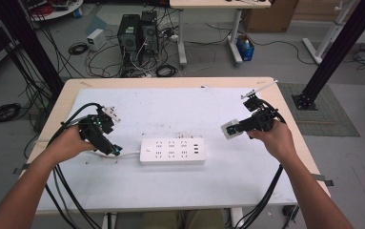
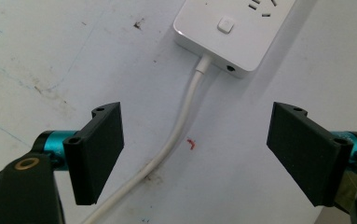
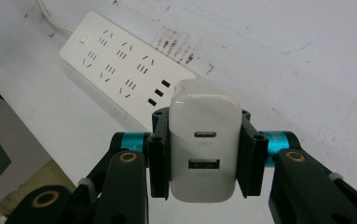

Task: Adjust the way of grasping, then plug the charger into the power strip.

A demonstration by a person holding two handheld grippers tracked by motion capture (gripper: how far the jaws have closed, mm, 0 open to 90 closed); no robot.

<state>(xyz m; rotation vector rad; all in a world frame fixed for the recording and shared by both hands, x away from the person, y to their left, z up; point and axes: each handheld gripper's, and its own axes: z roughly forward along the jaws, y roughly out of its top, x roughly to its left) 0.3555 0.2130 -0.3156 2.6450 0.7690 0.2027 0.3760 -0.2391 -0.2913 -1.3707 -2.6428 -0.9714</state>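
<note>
A white USB charger (image 3: 204, 150) sits closest to the lens in the right gripper view, pinched flat between the two black jaws of the right gripper (image 3: 204, 156), its face with two ports turned toward the camera. In the high view the same charger (image 1: 229, 130) hangs above the right part of the worktop (image 1: 180, 188), held in the right gripper (image 1: 239, 128) by the person's right hand (image 1: 275, 140), clear of the surface and off to the right of the white power strip (image 1: 172, 151). The strip lies flat near the middle of the worktop, sockets up, with its USB slots at the end nearer the charger. The left gripper (image 1: 108, 145) is at the strip's left end, just beside it. In the left gripper view its jaws stand spread with nothing clamped, and the strip's white cord (image 2: 178, 126) runs on the worktop between them, up to the strip's switch end (image 2: 232, 28).
</note>
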